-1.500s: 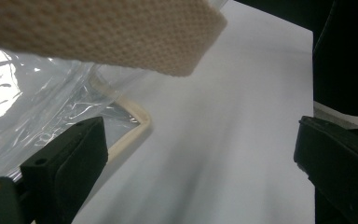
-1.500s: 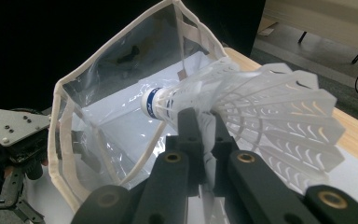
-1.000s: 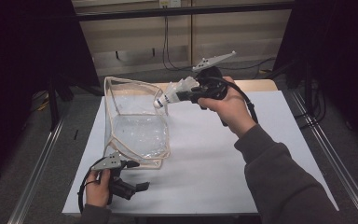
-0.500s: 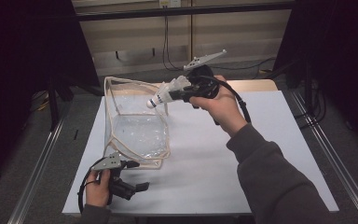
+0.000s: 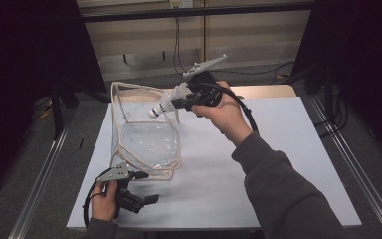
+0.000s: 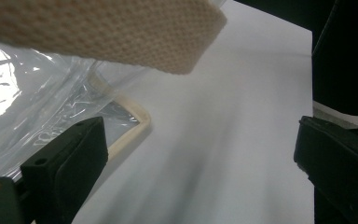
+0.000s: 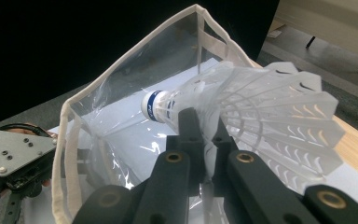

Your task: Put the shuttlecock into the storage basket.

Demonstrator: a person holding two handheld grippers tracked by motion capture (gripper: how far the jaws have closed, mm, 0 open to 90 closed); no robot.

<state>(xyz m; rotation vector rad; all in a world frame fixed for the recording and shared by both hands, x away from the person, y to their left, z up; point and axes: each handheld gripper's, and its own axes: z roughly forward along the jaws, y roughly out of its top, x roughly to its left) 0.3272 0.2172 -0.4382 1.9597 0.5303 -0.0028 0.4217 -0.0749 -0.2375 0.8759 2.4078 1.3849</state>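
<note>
Shuttlecock [image 7: 242, 107] is hanging above the clear bag's [image 5: 146, 144] open mouth, right tool [image 7: 200, 135] pinching its thin plastic skirt. Featherlight and crushable, so holding gently near the cork seems best. Left tool [image 5: 129, 191], jaws wide apart, is sitting on the worktop [image 5: 278, 164] by the bag's floppy rim.

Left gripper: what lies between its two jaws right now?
Nothing is held. In the left gripper view the left gripper has its jaws wide apart over bare white table; the clear bag, with its cream trim, sits just beyond the left jaw.
</note>
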